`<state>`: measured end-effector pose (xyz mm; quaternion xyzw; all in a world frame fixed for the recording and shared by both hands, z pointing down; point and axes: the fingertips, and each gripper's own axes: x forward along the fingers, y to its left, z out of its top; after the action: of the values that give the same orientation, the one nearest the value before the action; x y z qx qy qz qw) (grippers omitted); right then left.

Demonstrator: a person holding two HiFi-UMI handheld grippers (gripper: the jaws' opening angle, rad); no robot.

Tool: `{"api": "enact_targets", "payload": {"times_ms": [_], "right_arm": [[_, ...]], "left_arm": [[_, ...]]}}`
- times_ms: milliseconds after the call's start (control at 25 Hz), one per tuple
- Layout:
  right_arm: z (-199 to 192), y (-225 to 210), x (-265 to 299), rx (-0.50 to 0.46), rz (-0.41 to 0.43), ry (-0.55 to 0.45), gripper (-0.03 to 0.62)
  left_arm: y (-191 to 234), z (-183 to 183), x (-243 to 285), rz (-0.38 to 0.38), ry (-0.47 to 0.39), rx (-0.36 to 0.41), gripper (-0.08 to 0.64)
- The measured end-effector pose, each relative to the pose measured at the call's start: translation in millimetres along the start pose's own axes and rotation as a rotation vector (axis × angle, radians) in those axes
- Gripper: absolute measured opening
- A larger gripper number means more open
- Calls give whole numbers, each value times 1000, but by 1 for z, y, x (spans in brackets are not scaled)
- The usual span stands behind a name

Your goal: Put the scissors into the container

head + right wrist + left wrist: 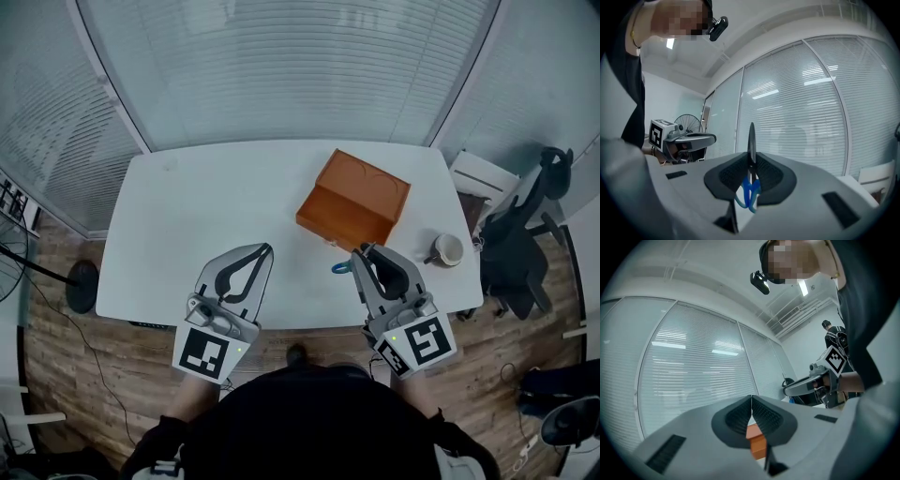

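scissors [750, 189] | clamped between right gripper [751, 155] jaws | blades up

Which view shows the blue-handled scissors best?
Right gripper view: the blue-handled scissors sit clamped in the tongs of the right gripper, blade upright. Head view shows only a blue handle loop; left gripper view shows none.

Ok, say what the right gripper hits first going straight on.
Probably the orange container: in the head view the right gripper, shut on the scissors, points at its near wall. Its own view shows only blinds ahead, so it may pass over.
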<state>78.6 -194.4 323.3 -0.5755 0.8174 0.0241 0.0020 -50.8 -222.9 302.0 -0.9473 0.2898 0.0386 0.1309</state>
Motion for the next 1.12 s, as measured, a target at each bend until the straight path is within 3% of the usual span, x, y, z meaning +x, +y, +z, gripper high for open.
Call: {"api": "enact_targets", "payload": {"times_ms": [440, 840, 1120], "right_arm": [[-3, -30, 11, -4, -40, 5, 57], [-6, -65, 27, -12, -2, 31, 57], [-34, -95, 43, -70, 6, 107, 57]], "left_arm": [[10, -12, 21, -3, 9, -17, 15], [11, -14, 51, 36, 14, -23, 15], [10, -17, 65, 73, 28, -32, 15]]}}
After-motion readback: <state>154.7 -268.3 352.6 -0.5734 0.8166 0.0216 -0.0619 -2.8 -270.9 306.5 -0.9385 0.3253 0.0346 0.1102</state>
